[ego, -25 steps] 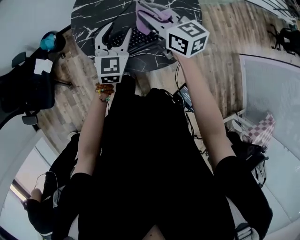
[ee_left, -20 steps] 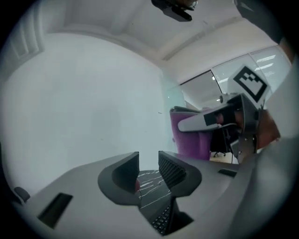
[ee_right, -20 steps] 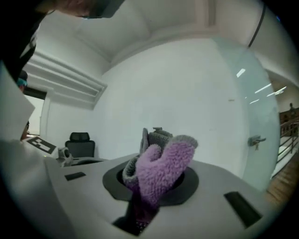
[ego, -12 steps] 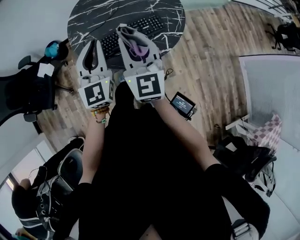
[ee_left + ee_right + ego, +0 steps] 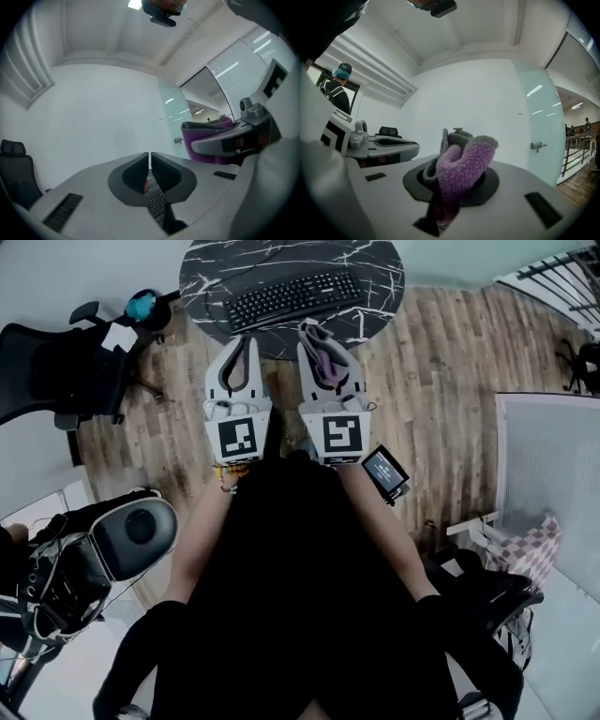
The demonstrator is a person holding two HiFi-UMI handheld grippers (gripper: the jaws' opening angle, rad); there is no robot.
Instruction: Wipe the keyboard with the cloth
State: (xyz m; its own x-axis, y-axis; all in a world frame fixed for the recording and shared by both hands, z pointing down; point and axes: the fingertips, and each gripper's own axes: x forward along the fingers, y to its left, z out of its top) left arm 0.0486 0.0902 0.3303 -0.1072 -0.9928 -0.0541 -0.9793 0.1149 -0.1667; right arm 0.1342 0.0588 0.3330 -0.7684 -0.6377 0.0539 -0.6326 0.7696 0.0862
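A person's right gripper [image 5: 322,339] had its fingers closed on a bunched purple-and-grey fleece cloth [image 5: 461,166]. The left gripper [image 5: 240,341] just beside it had its fingers [image 5: 136,172] pressed together on nothing, and both hovered level over the wooden floor [image 5: 441,352], just short of the round dark marble surface [image 5: 380,273] where the black keyboard [image 5: 292,298] lay. The cloth looked soft, light and floppy, likely to squash and drag across the keys rather than slide, so a firm pinch on its gathered middle, with a fluffy fold poking past the fingertips, seemed the best hold.
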